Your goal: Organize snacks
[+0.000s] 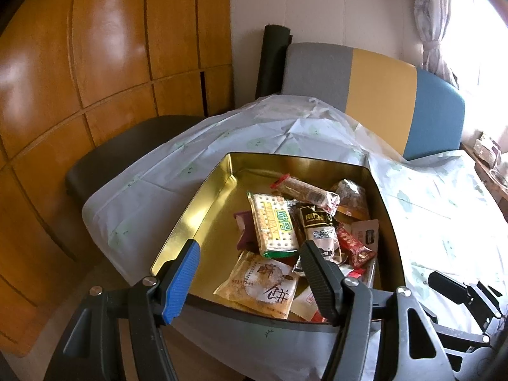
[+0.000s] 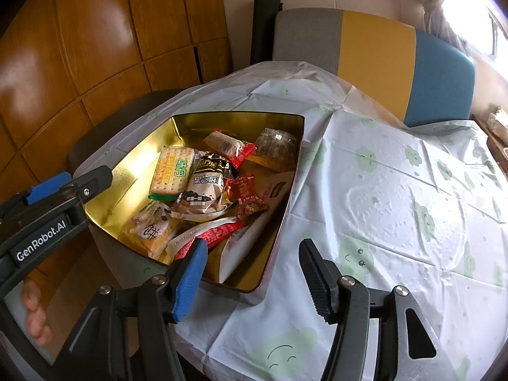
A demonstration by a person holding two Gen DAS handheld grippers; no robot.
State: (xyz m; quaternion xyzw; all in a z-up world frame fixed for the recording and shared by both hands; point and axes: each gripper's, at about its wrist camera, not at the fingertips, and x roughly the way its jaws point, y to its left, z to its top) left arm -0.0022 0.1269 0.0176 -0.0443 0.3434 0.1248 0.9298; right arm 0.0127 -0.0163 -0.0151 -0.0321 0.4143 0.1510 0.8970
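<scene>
Wood-panel wall upper left, tablecloth (image 2: 397, 197) with green cloud print over the table. Gold-lined tin (image 1: 197, 209) sits centre frame in the left view, centre-left in the right view, full of snack packets (image 2: 203, 190). Left gripper (image 1: 250, 277) jaws wide, empty, over the tin's near edge. Right gripper (image 2: 254, 270) jaws wide, empty, beside the tin's near corner.
</scene>
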